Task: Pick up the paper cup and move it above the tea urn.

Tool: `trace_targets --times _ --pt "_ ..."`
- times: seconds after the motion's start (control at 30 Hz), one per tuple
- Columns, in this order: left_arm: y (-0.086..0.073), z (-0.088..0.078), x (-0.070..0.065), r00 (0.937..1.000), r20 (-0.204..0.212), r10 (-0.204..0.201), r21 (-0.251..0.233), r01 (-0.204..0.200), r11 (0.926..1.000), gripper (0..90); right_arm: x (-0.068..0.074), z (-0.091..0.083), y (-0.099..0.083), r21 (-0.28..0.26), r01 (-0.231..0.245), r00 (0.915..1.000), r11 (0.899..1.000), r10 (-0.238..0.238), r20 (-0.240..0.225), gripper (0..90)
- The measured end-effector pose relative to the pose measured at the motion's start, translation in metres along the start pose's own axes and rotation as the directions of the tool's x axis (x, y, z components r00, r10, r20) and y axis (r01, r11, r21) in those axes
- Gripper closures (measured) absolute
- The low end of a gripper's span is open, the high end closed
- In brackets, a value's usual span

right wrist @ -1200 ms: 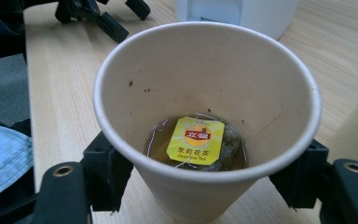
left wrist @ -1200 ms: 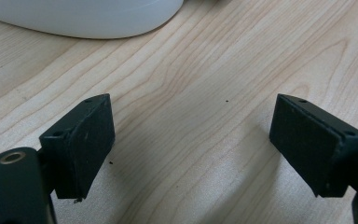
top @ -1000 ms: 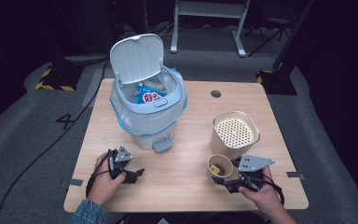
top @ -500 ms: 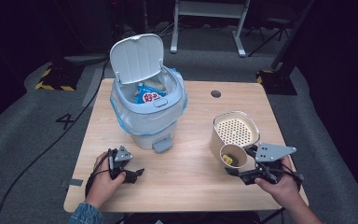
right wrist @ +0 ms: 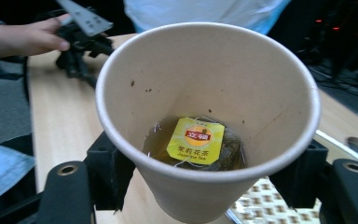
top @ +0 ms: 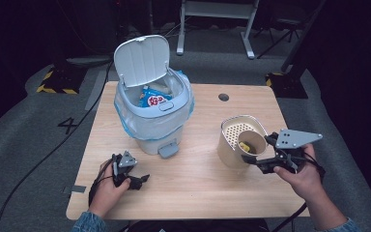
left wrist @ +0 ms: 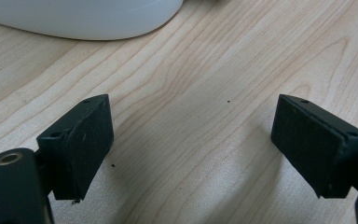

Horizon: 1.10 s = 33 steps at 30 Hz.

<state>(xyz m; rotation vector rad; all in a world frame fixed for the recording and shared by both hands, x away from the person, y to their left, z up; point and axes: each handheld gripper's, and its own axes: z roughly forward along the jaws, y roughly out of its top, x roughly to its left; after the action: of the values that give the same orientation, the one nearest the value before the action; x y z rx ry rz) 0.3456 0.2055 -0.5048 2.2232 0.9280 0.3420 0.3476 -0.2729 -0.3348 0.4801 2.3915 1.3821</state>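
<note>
My right gripper is shut on a paper cup, held tilted just above a beige canister with a perforated strainer top. In the right gripper view the cup sits between the jaws with its mouth towards the camera. A yellow-tagged tea bag lies in a little brown liquid at its bottom. My left gripper rests open on the table near the front left. Its jaws in the left gripper view stand wide apart over bare wood.
A white pedal bin with its lid raised stands at the table's middle left, with a blue packet inside; its base lies just ahead of my left gripper. A cable hole sits at the back.
My right gripper has lifted the paper cup off the table in front of the canister, carried it up and to the right, and tipped it over the strainer. The left gripper has stayed still.
</note>
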Motion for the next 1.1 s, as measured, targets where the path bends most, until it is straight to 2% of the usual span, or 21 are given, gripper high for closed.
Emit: trace_targets --times 0.2,0.4,0.67,0.87,1.1 --pt "0.0 0.0 0.0 1.0 0.0 -0.001 0.0 0.001 1.0 13.3 -0.018 -0.005 0.006 -0.015 -0.017 0.998 1.0 0.018 0.06 31.8" --pt "0.0 0.0 0.0 1.0 0.0 -0.001 0.0 0.001 1.0 13.2 -0.04 -0.004 0.006 -0.007 -0.038 0.9918 0.999 0.038 0.122 31.6" --pt "0.0 0.0 0.0 1.0 -0.001 0.0 0.001 0.0 1.0 12.8 -0.069 0.004 0.001 0.01 -0.058 0.9847 0.998 0.056 0.165 31.6" --pt "0.0 0.0 0.0 1.0 -0.004 0.0 0.003 0.0 1.0 12.2 -0.081 0.015 -0.003 0.047 -0.028 0.9775 0.998 0.017 0.21 31.5" --pt "0.002 0.002 0.001 1.0 -0.002 -0.002 0.007 0.002 1.0 10.4 -0.088 0.025 -0.007 0.087 -0.015 0.9735 0.996 -0.005 0.229 31.5"
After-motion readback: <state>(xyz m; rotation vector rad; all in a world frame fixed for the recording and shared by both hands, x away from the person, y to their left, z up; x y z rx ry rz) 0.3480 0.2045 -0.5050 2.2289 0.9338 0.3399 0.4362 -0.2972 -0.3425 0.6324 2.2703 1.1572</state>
